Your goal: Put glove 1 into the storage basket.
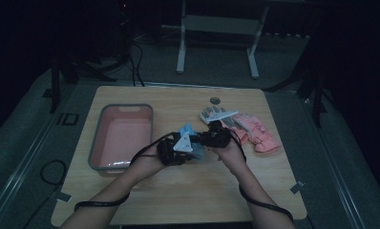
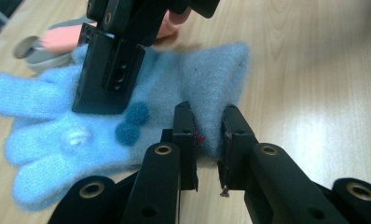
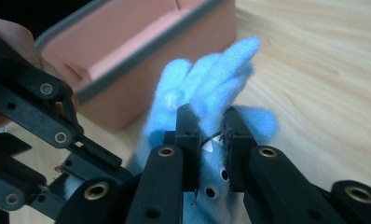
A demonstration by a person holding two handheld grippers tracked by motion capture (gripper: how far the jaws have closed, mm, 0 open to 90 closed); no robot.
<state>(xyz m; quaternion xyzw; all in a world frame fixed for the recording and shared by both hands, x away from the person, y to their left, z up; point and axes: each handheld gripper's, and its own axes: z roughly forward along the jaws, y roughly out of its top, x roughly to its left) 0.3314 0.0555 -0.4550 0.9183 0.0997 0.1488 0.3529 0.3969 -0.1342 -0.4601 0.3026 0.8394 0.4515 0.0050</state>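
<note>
Both grippers, left gripper and right gripper, clench the blue glove between their fingers, probably to lift it toward the pink bin beyond.

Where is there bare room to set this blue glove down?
Bare patches: inside the pink bin, and the table in front of both grippers. Crowded: right of the blue glove, where pink gloves and a grey glove lie.
</note>
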